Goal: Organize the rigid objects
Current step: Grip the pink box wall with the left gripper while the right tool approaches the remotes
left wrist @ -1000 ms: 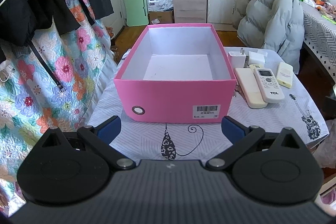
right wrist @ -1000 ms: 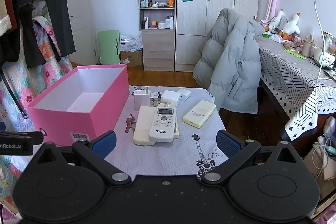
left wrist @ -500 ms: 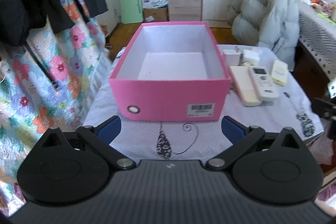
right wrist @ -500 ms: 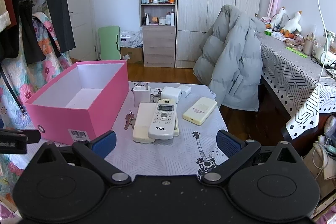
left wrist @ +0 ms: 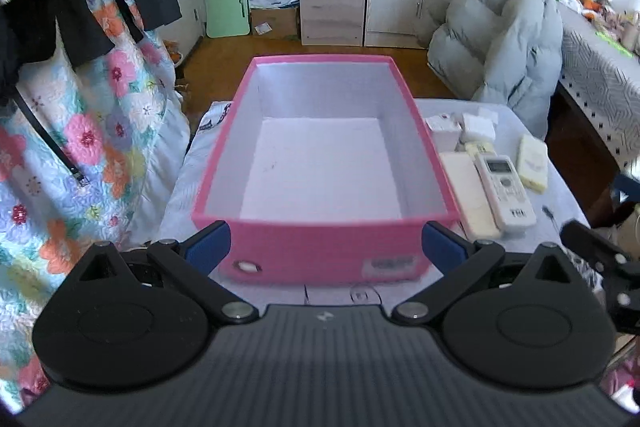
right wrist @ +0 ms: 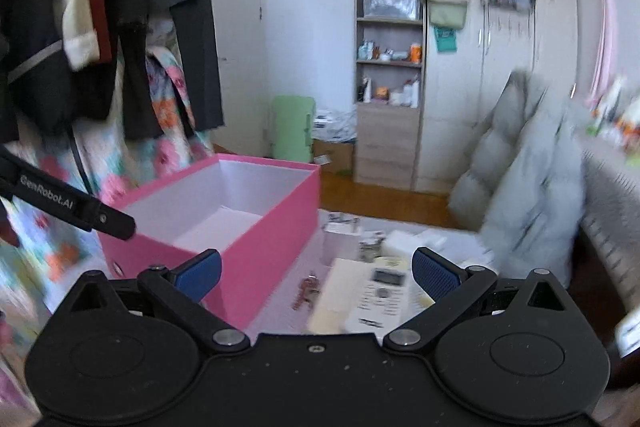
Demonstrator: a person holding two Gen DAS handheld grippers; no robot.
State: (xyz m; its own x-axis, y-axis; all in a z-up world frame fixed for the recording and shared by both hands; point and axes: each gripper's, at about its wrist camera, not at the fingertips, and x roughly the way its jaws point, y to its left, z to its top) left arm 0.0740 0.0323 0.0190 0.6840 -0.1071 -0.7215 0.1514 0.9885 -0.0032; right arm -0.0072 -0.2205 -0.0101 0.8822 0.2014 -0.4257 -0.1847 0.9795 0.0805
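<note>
Left wrist view: the left gripper hangs wide apart and empty before a pink box on the table; at 3 o'clock of the box lie a white remote, a cream remote and chargers. Right wrist view, blurred: the right gripper, spread wide and empty, hangs above the remotes, keys at 9 o'clock of them, box beyond.

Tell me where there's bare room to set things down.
The pink box floor is bare, wall to wall. Right of it is crowded: white remote, cream remotes, chargers packed together. A bare cloth strip lies between the box front and left claw.
</note>
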